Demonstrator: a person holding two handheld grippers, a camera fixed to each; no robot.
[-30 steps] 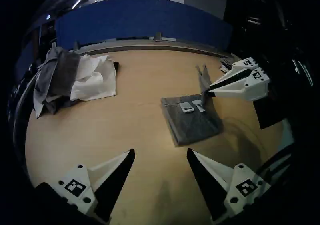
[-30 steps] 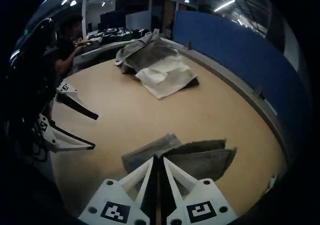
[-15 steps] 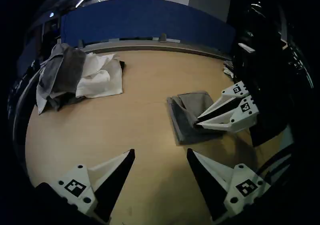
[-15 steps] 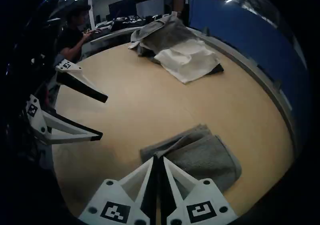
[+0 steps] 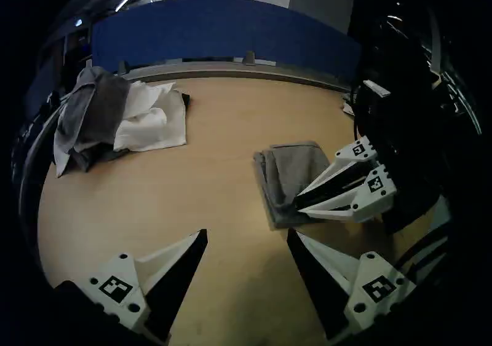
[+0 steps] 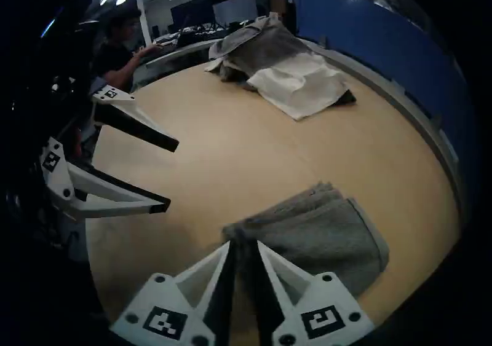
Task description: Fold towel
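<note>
A grey towel (image 5: pixel 290 169) lies folded on the wooden table (image 5: pixel 203 174), right of centre in the left gripper view. My right gripper (image 5: pixel 297 207) reaches in from the right with its tips at the towel's near edge. In the right gripper view, that gripper (image 6: pixel 244 246) has its fingers a narrow gap apart, with the corner of the towel (image 6: pixel 320 241) between the tips. My left gripper (image 5: pixel 246 232) hovers wide open above bare table, short of the towel, holding nothing. It appears again as the left gripper (image 6: pixel 171 176) at the left of the right gripper view.
A heap of grey and white cloths (image 5: pixel 123 118) sits at the table's far left, seen as the cloth heap (image 6: pixel 289 69) from the other side. A blue partition (image 5: pixel 227 32) runs behind the table. A seated person (image 6: pixel 120 57) is beyond the table edge.
The right gripper carried the towel's raised edge over and down, so the towel now lies folded flat. Its fingers have parted slightly. The left gripper has barely moved.
</note>
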